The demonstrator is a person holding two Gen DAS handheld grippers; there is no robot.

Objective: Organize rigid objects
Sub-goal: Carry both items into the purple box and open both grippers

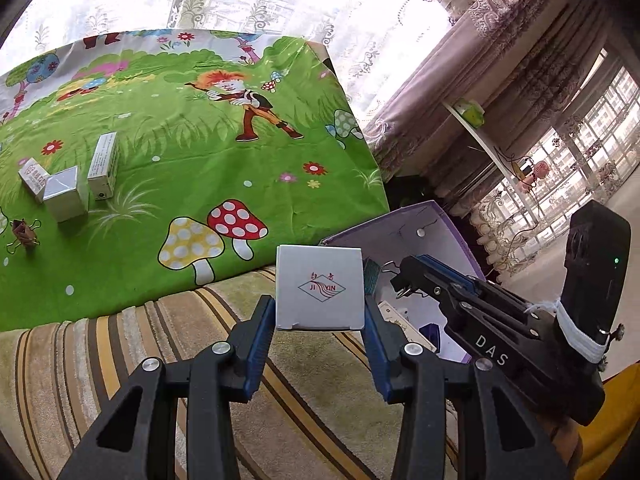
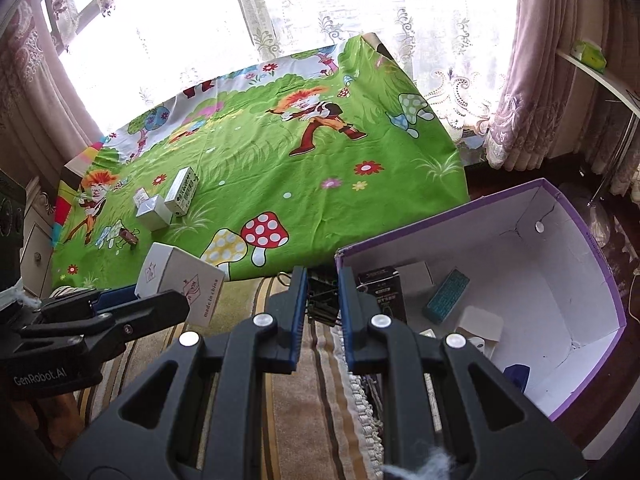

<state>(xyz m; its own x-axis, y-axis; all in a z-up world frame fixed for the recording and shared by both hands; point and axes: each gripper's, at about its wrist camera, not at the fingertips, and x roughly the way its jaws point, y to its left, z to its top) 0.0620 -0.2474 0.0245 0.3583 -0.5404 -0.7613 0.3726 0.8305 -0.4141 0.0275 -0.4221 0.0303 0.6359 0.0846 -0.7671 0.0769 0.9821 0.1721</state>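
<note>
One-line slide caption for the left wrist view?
Left gripper holds a white carton; right gripper carries a binder clip above the purple box.

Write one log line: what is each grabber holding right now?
left gripper: shut on white box | right gripper: shut on binder clip | purple bin: beside both, part filled

White box with red-green logo — green cartoon-mushroom cloth — purple carton, white inside

Black gripper, blue pads
</note>
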